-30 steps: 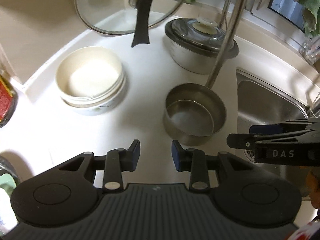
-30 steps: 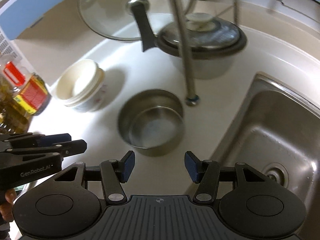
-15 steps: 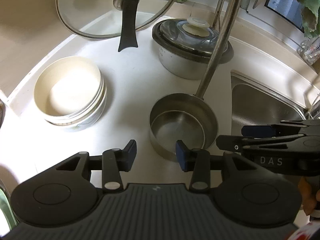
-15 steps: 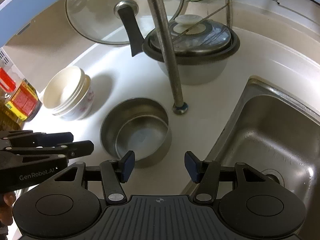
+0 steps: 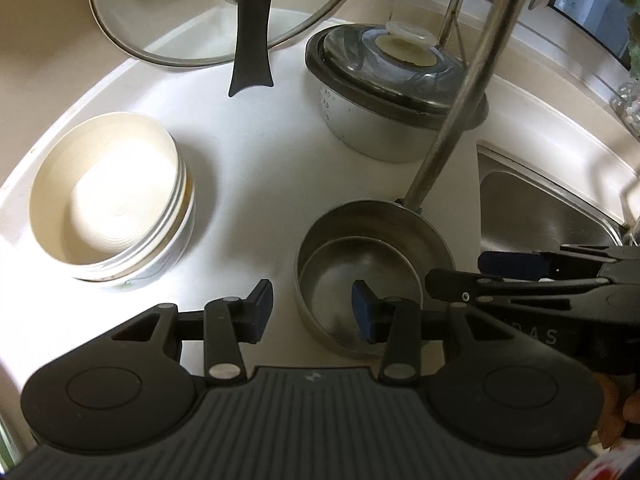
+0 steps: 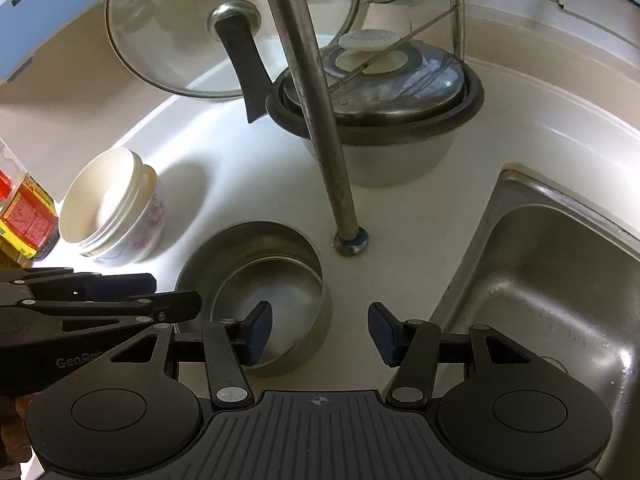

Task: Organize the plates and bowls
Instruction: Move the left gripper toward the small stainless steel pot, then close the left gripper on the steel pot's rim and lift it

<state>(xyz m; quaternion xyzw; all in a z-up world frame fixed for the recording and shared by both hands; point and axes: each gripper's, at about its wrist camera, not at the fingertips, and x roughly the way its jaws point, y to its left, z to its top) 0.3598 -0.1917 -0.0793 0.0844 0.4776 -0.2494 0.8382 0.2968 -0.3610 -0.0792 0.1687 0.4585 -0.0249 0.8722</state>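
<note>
Two nested steel bowls stand on the white counter beside the faucet's foot. My left gripper is open, and the bowls' left rim lies between its blue pads without touching them. My right gripper straddles the bowls' right wall. Its jaws are closing, with a gap still showing on both sides of the wall. A stack of white bowls sits apart to the left.
A covered pot stands behind the steel bowls, and a glass lid leans on the back wall. The faucet pipe rises between them. The sink drops away on the right; an oil bottle stands far left.
Both grippers have come forward and down onto the steel bowls, one on each side. The left jaws have widened. The bowls have not moved.
</note>
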